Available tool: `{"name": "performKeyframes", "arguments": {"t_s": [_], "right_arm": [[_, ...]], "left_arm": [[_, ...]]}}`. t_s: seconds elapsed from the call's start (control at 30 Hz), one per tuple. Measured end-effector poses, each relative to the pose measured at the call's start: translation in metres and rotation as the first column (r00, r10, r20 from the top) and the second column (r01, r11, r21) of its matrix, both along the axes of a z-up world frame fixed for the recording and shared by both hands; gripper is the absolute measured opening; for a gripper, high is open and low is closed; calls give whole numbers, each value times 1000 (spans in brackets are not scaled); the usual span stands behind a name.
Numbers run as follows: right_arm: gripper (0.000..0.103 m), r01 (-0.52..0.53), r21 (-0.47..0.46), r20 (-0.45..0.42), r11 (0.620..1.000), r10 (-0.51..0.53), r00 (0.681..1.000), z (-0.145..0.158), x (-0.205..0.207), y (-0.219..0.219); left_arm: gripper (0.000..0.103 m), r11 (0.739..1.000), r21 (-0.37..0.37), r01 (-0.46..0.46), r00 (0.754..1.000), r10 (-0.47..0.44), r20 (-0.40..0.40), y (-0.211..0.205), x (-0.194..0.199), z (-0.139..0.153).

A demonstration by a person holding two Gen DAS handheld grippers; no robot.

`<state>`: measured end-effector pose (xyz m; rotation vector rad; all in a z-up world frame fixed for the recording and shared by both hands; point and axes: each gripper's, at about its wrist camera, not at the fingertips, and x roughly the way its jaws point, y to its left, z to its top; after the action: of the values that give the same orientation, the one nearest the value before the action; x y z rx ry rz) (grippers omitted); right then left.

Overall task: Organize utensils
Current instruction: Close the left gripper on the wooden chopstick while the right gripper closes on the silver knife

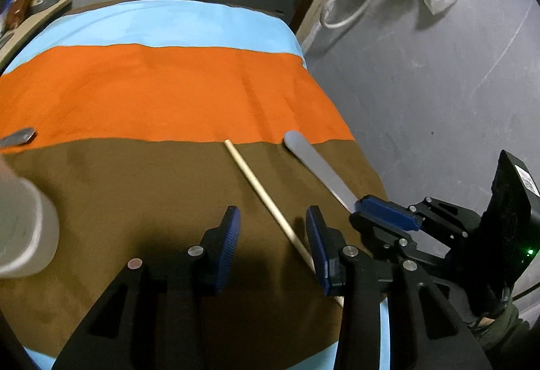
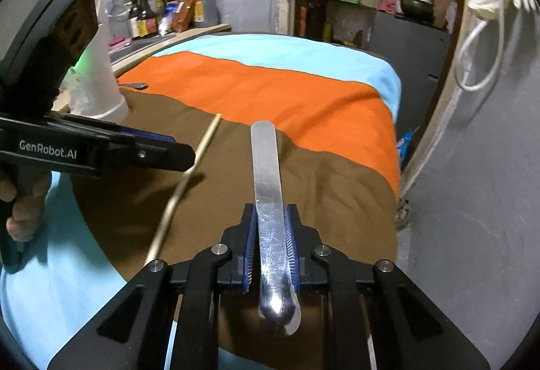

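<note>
- My right fingers [image 2: 271,235] are closed on the flat shiny metal spoon [image 2: 266,188], gripping its handle just above the bowl; the handle points away over the brown, orange and blue striped cloth [image 2: 270,93].
- It looks stiff, light and slick, so I judge a firm grip on this flat neck suits best.
- My left fingers [image 1: 273,235] stand wide apart, empty, astride the thin pale wooden stick [image 1: 260,188] lying beside the spoon.
- The white plastic cup [image 2: 101,83] stands left of the spoon.
</note>
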<state>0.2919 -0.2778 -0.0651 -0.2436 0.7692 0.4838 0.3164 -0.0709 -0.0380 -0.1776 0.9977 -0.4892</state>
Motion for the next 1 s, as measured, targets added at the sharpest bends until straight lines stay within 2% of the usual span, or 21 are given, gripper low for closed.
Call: {"name": "performKeyframes", "arguments": {"t_s": [0.07,0.13,0.2,0.33,0.63,0.8,0.9,1.0], "right_arm": [[14,26,22,-12,999,-26,1000,-1,1,-9],[14,44,46,-26,998,-43,999,-2,2,-17],[14,53,53,-28,997,-52,998,-3,1,-20],[14,65,65,-30,996,-63,998,-3,0,-20],[15,58,71,-68,996,-53,996,-1,-9,-23],[27,36,70,-104,997,-29,994,0,9,-16],[29,16,65,-109,998,-9,994,1,21,-10],[29,11,105,-152,994,5,988,1,36,-13]], "left_arm": [[30,1000,26,7,1000,-7,2,-5,6,-1],[18,998,54,7,1000,-7,5,-10,13,-5],[12,999,46,-10,1000,11,-10,-9,22,-9],[7,999,32,-12,1000,13,-25,-8,26,-11],[6,995,76,65,998,-63,-28,-6,-2,-8],[7,991,94,99,994,-94,-59,-8,-3,-9],[8,984,117,133,990,-126,-66,-12,-1,-10],[8,981,129,144,988,-135,-79,-17,2,-11]]}}
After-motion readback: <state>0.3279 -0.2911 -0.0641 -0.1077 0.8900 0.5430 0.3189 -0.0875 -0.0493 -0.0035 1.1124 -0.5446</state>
